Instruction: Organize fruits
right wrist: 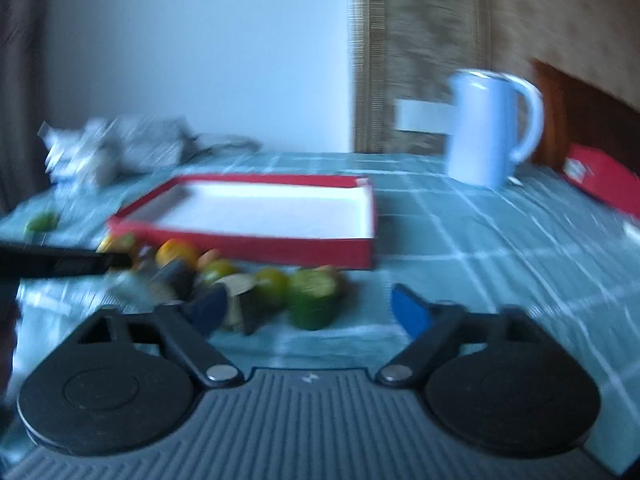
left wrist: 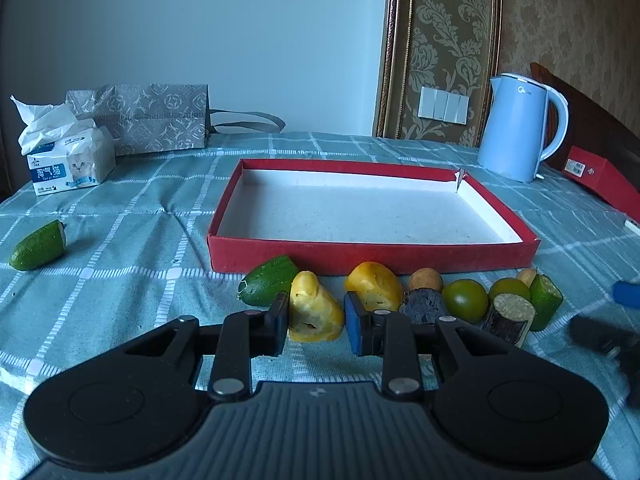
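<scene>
Fruits (left wrist: 400, 300): row along near wall of red box (left wrist: 372, 256), box unfilled. Left gripper (left wrist: 316, 320): fingers clamped on yellow piece (left wrist: 314, 308), 6 o'clock from box, likely for boxing. Right gripper (right wrist: 308, 312): fingers apart, green piece (right wrist: 312, 300) between, untouched.

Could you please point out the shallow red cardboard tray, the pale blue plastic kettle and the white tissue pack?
Shallow red cardboard tray (left wrist: 372, 255), left wrist view, front wall.
Pale blue plastic kettle (left wrist: 512, 132), left wrist view, body.
White tissue pack (left wrist: 70, 166), left wrist view, printed front.

There were three cut green cucumber pieces (left wrist: 38, 245), two yellow pepper pieces (left wrist: 314, 308), two round green tomatoes (left wrist: 466, 300), one shallow red cardboard tray (left wrist: 372, 254).
</scene>
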Available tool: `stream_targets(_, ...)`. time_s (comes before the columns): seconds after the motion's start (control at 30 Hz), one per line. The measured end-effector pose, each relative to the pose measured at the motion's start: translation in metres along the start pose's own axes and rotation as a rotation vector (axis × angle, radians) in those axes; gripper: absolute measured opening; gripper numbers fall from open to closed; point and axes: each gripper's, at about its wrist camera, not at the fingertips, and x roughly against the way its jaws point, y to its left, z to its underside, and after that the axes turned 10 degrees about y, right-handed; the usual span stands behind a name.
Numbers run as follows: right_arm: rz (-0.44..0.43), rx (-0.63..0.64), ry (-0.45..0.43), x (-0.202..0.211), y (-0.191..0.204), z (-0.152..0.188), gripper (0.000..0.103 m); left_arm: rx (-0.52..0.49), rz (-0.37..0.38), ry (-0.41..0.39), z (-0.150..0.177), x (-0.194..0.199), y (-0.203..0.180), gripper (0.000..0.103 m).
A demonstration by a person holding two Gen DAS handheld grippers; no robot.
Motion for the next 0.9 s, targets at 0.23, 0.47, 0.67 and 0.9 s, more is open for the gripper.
stream_targets(0.23, -0.058, 0.104, 0.091, -0.024, 0.035, -0.004, 0.033, 0.016, 0.021, 0.004, 0.0, -0.001, 0.003, 0.028)
stream_targets(0.47, -0.072, 0.069, 0.121, -0.047, 0.034, -0.013, 0.034, 0.024, 0.034, 0.013, 0.0, -0.003, 0.005, 0.028)
stream_targets(0.67, -0.076, 0.069, 0.097, -0.051, 0.037, -0.014, 0.031, 0.02, 0.034, 0.012, 0.0, -0.003, 0.005, 0.028)
stream_targets(0.9, -0.194, -0.071, 0.082, -0.051, 0.009, -0.013, 0.031, -0.013, 0.043, -0.043, 0.002, 0.007, -0.002, 0.028)
